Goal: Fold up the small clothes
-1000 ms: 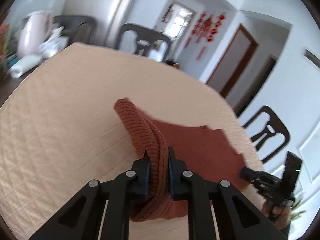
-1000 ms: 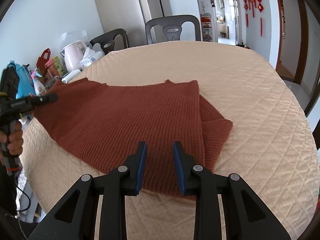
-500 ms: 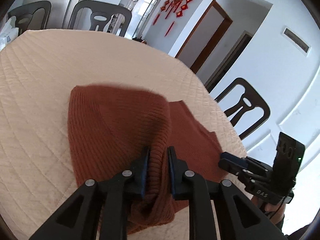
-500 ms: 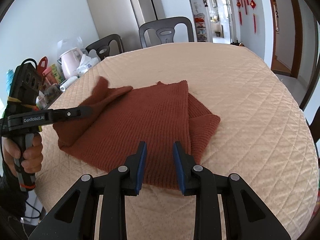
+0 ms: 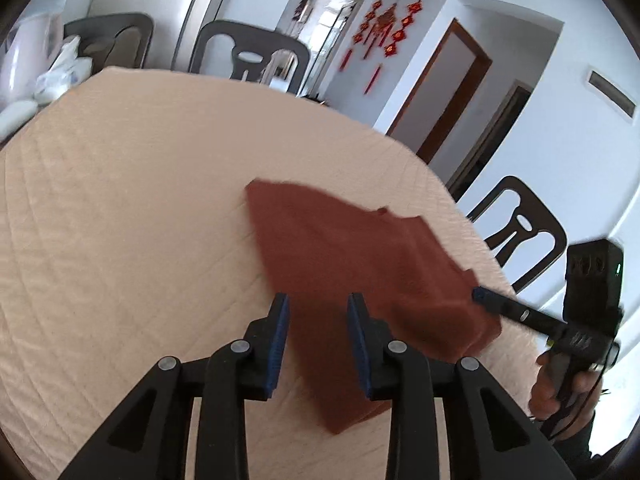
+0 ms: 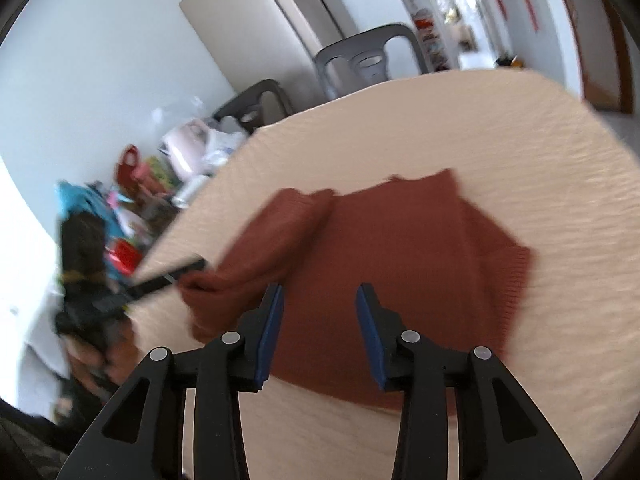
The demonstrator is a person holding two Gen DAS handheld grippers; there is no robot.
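Observation:
A rust-brown knit sweater (image 5: pixel 360 268) lies partly folded on the peach quilted table cover (image 5: pixel 120 208); it also shows in the right wrist view (image 6: pixel 400 264). My left gripper (image 5: pixel 318 340) is open and empty, its fingers just above the sweater's near edge. My right gripper (image 6: pixel 320 332) is open and empty above the sweater's near hem. In the right wrist view the left gripper's tip (image 6: pixel 188 266) sits at the folded-over left sleeve. In the left wrist view the right gripper's tip (image 5: pixel 484 296) sits at the sweater's right edge. Both views are motion-blurred.
Dark chairs (image 5: pixel 248 56) stand around the table, one at the right (image 5: pixel 520 232). Clutter with a pink kettle (image 6: pixel 184 148) and bags sits at the table's far left side. A grey chair (image 6: pixel 368 56) and a fridge stand behind.
My left gripper has let go of the sweater fold it held and opened; the lifted part now lies down on the sweater. My right gripper has opened wider and moved closer to the sweater.

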